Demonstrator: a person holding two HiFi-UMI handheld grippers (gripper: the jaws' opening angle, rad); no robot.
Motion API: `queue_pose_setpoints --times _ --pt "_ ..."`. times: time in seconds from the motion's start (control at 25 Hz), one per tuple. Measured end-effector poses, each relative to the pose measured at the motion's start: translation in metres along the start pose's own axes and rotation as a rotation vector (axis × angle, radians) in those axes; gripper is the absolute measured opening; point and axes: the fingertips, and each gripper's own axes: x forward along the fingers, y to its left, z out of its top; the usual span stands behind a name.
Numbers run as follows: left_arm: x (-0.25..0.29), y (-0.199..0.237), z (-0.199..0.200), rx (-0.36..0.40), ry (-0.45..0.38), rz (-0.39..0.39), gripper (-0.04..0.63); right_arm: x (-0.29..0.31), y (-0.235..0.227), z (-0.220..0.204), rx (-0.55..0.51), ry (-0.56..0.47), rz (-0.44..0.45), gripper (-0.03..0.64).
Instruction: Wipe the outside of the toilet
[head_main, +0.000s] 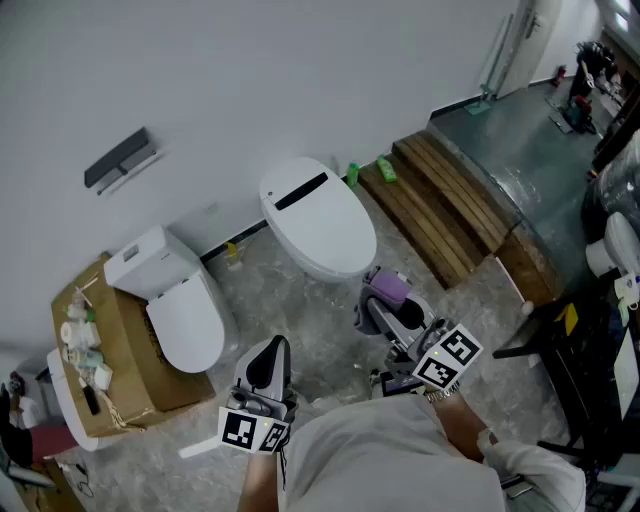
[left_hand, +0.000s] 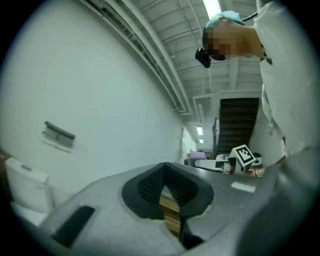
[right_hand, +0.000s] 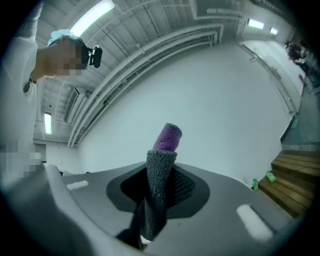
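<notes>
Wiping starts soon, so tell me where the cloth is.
The cloth is clamped in the right gripper, right of centre in the head view, just on the near side of the larger toilet.

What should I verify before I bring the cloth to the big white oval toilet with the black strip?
1. Grey and purple microfibre cloth is clamped in the right gripper: ok.
2. Folded cloth end sticks out past the jaws, for wiping: ok.
3. Left gripper is empty, jaw tips together: ok.
4. Lid of the big white oval toilet is closed: ok.
5. Cloth touches the toilet: not ok, it is apart from it.
6. Cloth is damp: cannot tell.
</notes>
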Motion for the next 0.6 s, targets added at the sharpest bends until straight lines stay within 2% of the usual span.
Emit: queue_pose_setpoints --times 0.12,0.32,0.48,0.6 --pt "-0.006 -0.043 -0.019 -0.079 -0.029 0.126 0.006 -0.031 -0.019 0.020 -0.047 0.067 0.079 0.087" --pt "-0.034 -0.125 -0.031 -0.071 -0.049 0.229 0.005 -0.097 -0.022 0.037 -0.105 0.079 0.167 0.087" --pt "-0.064 -0.175 -0.043 -0.077 -0.082 0.257 0.005 -0.156 -0.007 0.032 -0.146 0.091 0.152 0.087" --pt "-0.085 -0.208 -0.050 -0.084 -0.091 0.252 0.005 -0.205 0.006 0.034 -0.120 0.101 0.097 0.087"
